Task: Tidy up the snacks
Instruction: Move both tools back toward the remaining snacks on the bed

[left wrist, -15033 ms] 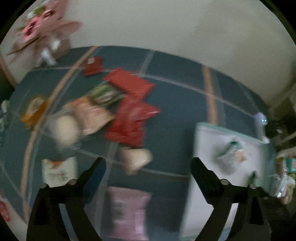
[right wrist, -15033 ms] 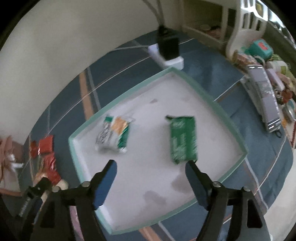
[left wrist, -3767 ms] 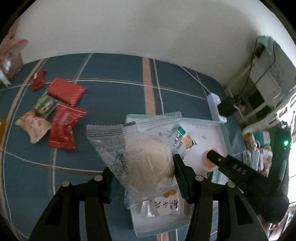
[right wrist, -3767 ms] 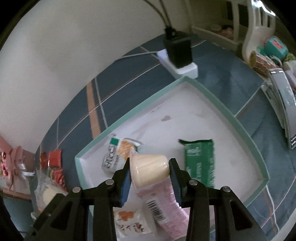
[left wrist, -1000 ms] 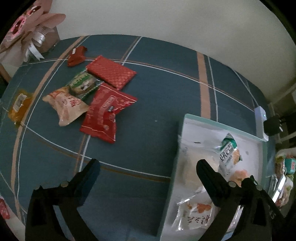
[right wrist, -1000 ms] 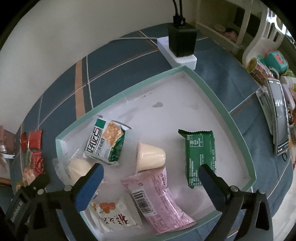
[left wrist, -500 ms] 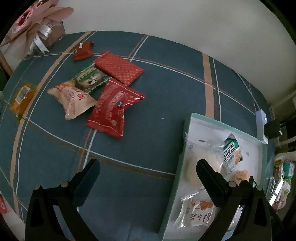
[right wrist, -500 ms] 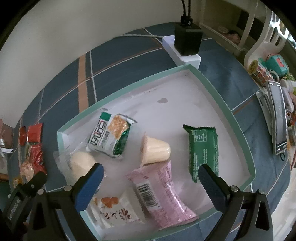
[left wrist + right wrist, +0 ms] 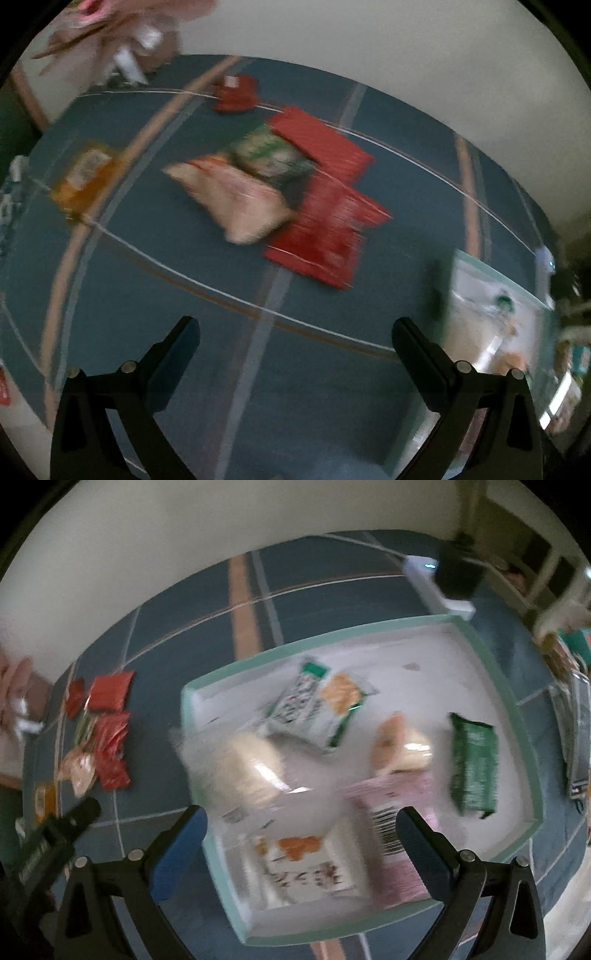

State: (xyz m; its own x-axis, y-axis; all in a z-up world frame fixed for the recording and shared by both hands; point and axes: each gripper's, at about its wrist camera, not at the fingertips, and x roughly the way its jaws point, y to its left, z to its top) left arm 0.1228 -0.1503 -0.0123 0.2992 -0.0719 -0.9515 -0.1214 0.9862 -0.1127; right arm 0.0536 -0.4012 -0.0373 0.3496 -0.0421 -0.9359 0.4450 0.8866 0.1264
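Observation:
My left gripper (image 9: 295,343) is open and empty above the blue cloth. Ahead of it lie loose snacks: a red packet (image 9: 328,232), a flat red packet (image 9: 317,144), a pale peach packet (image 9: 236,199), a green packet (image 9: 269,155), a small red one (image 9: 236,92) and an orange one (image 9: 81,173). My right gripper (image 9: 301,834) is open and empty over the white tray (image 9: 495,657). In the tray lie a clear bun bag (image 9: 247,764), a green-white packet (image 9: 317,705), a jelly cup (image 9: 399,749), a dark green packet (image 9: 472,764), a pink packet (image 9: 391,812) and a white packet (image 9: 299,864).
The tray's corner (image 9: 476,273) shows at the left view's right edge. A white power strip with a black plug (image 9: 443,579) lies behind the tray. A pink gift box (image 9: 122,33) stands at the far left. Clutter (image 9: 572,701) lies right of the tray.
My left gripper has swung left toward the loose snacks, so the tray has slid to its right edge. My right gripper has shifted over the tray's left part. Both views are blurred.

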